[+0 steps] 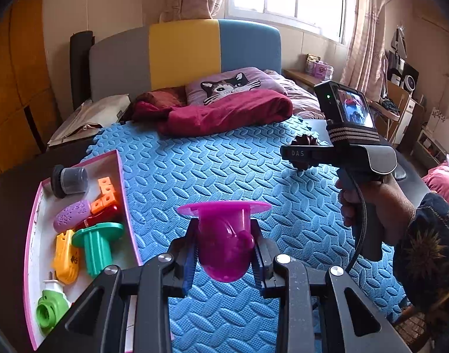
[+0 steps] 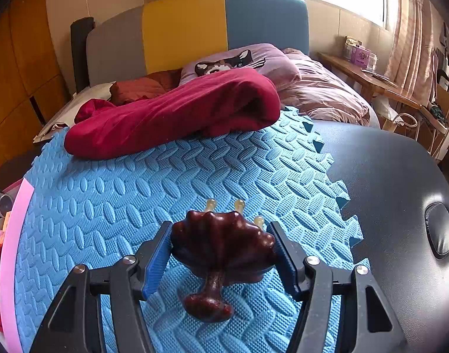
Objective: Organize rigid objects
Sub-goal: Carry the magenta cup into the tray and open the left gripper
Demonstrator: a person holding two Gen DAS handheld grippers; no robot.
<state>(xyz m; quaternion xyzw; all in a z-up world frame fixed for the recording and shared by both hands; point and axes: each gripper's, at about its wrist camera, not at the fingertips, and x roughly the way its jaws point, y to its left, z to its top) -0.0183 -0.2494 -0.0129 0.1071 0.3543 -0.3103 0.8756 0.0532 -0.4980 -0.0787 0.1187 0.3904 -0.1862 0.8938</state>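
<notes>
At the far left sat the pink-rimmed tray [image 1: 77,161], already holding a capped grey jar [image 1: 70,181], orange blocks [image 1: 106,195], a lilac perforated piece [image 1: 70,214], a green flanged piece [image 1: 96,244], a yellow piece [image 1: 65,260] and a light-green one [image 1: 51,306]; I judged it the place where things were being gathered. Just right of it, my left tool [image 1: 224,253] was clamped on the magenta flanged cup [image 1: 224,235], pads pressed against its rounded body, flange tilted away from me and the piece clear of the blue foam mat [image 1: 253,161]. To do this step well, I reckoned I should carry the cup leftward high enough to clear the tray's near wall, aim for the bare patch beside the green flanged piece, and lower it before letting go, since a rounded bottom would likely roll or knock the orange blocks. Further right, my right tool [image 2: 221,250] had its blue pads standing either side of the dark brown shell-shaped piece [image 2: 221,244]; the left pad looked to be touching it, but I could not tell whether the right one pressed on it, nor whether the piece rested on the mat. I thought it best to hold that hand quiet, well away from the left tool's path, until the cup was down.
</notes>
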